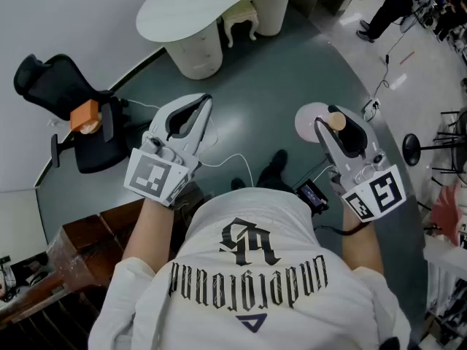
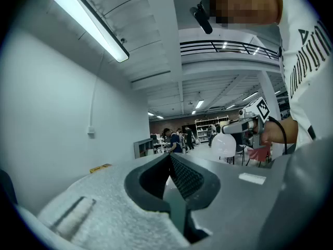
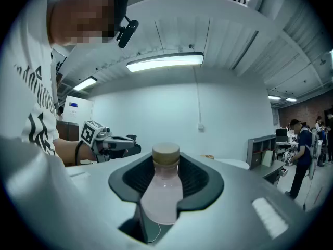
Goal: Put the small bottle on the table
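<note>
The small bottle (image 1: pixel 312 121) has a pale pink body and a tan cap (image 1: pixel 336 120). My right gripper (image 1: pixel 334 124) is shut on its neck and holds it upright in the air, over the dark floor. In the right gripper view the bottle (image 3: pixel 160 194) fills the gap between the black pads, with its cap at the jaw tips. My left gripper (image 1: pixel 203 108) is held level at the left, shut with nothing in it. In the left gripper view its pads meet at the tip (image 2: pixel 170 158), and the bottle (image 2: pixel 225 145) shows far off. The white rounded table (image 1: pixel 211 9) stands ahead.
A small white stool (image 1: pixel 241 20) sits under the table. A black office chair (image 1: pixel 66 93) with an orange object (image 1: pixel 85 115) stands at the left. Brown wooden furniture (image 1: pixel 80 246) is at the lower left. A white cable (image 1: pixel 233 162) lies on the floor, and a person (image 1: pixel 387 6) stands far right.
</note>
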